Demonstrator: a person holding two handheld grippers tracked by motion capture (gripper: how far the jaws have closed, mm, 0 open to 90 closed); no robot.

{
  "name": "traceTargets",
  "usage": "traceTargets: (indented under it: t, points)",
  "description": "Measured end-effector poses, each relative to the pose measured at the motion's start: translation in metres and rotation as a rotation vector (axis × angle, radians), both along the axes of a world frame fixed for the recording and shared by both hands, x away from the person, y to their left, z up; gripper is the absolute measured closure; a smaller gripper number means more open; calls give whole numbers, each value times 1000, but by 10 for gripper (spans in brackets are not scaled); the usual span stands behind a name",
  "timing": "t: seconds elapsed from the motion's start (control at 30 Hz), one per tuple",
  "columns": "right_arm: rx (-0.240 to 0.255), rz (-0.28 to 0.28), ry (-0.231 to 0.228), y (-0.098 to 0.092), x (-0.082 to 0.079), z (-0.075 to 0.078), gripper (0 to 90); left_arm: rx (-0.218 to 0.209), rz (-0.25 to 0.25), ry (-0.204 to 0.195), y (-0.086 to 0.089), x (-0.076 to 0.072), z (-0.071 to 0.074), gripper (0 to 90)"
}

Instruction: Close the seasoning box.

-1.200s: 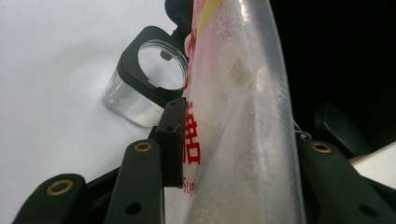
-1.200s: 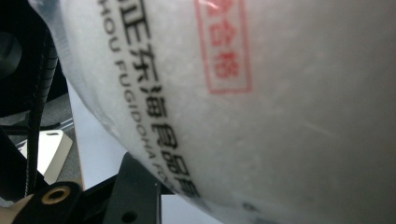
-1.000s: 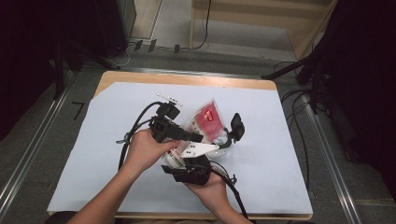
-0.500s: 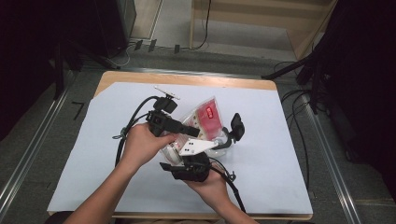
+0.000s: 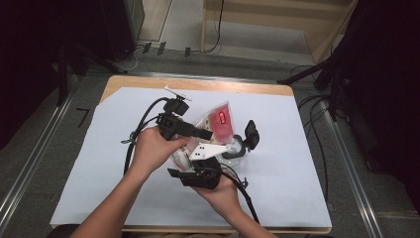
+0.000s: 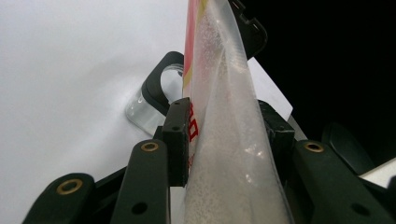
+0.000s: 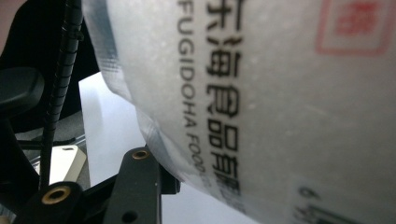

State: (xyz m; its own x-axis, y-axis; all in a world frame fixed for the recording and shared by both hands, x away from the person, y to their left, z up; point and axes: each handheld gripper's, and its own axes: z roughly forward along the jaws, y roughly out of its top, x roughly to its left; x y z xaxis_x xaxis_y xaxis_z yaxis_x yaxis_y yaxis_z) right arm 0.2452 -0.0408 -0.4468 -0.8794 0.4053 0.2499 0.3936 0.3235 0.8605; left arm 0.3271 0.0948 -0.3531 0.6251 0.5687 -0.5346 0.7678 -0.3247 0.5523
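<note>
A clear bag of white granules (image 5: 220, 121) with a red label is held up over the middle of the table. My left gripper (image 5: 202, 134) comes in from the left. Its jaws have just been closing, and its pads (image 6: 177, 135) now press on both sides of the bag (image 6: 224, 154). My right gripper (image 5: 197, 162) holds the bag's lower part from the near side. The bag (image 7: 280, 93), with black print on it, lies against that gripper's left finger (image 7: 140, 182) and hides the other finger.
A small glass jar (image 5: 236, 150) with a raised black lid (image 5: 251, 133) stands just right of the bag, and it is behind the bag in the left gripper view (image 6: 149, 100). A white sheet (image 5: 297, 168) covers the wooden table. Cables trail from both grippers towards the person.
The left hand shifted slightly back and left, and its gripper closed in on the bag. The right hand stayed in place, holding the bag.
</note>
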Motion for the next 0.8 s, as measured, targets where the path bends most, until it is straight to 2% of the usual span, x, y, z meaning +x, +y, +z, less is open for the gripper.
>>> traceTargets:
  t: [0.07, 0.23, 0.43, 0.6, 0.67, 0.8]
  points:
    - [4, 3, 6, 0, 0, 0, 597, 1, -2, -9, 0, 0, 0, 620]
    - [-18, 15, -4, 1, -1, -2, 599, 4, 1, -1, -3, 3, -3, 613]
    - [-28, 0, 8, 0, -1, -2, 610, -1, -13, -6, -4, 4, -4, 601]
    - [-13, -13, 25, 0, -2, -2, 609, -1, -11, -11, -5, 3, -4, 590]
    - [2, -17, 45, -2, -1, -2, 609, 1, -22, -15, -5, 3, -4, 583]
    - [10, -25, 45, -3, -2, 0, 609, -8, -16, -18, -5, 0, -1, 580]
